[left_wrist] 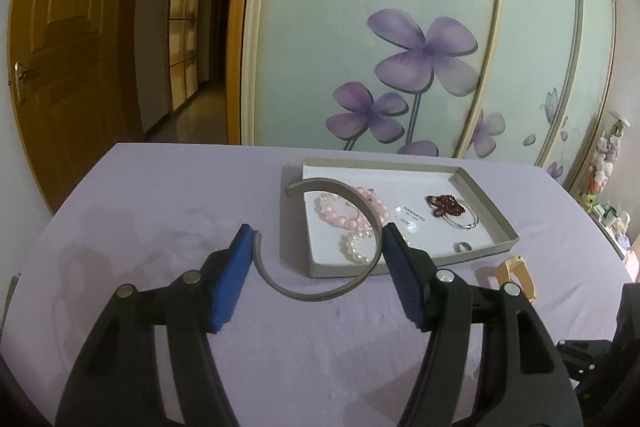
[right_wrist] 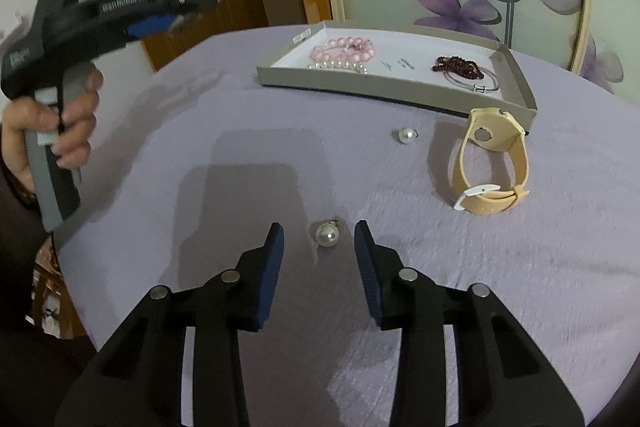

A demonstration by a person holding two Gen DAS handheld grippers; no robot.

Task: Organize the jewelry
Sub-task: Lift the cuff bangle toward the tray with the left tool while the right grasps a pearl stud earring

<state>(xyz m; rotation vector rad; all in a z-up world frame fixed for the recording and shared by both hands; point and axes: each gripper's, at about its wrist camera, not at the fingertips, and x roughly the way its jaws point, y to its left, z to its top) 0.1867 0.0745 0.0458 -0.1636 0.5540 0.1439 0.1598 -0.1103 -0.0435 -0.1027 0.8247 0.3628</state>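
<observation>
Left gripper (left_wrist: 318, 239): gripping a grey open bangle (left_wrist: 320, 293) between the blue pads (left_wrist: 234, 279), held above the cloth; seen from the right wrist raised in the air at the far left (right_wrist: 192, 7), blurred, in a hand (right_wrist: 60, 123).
Bangle position: 1 end beside the left pad, the arc passing the right pad, the far end over the tray's near-left corner.
Right gripper (right_wrist: 319, 243): jaws spread, nothing between the pads, low over the cloth.
Pearl earring (right_wrist: 327, 234): on the purple cloth (right_wrist: 200, 155), between the right fingertips, touching neither.
2nd pearl earring (right_wrist: 407, 135): on the cloth, near the tray's front wall, apart from the 1st.
Beige watch (right_wrist: 490, 163): on the cloth, strap buckled in a loop, just beside the tray's near-right corner.
Grey tray (left_wrist: 316, 269): holding pink bead bracelets (left_wrist: 346, 211), a pearl bracelet (left_wrist: 356, 247), dark red beads (left_wrist: 444, 207), a thin silver bangle (left_wrist: 466, 223), a small ring (left_wrist: 462, 247).
Backdrop: sliding door with purple flowers (left_wrist: 424, 55).
</observation>
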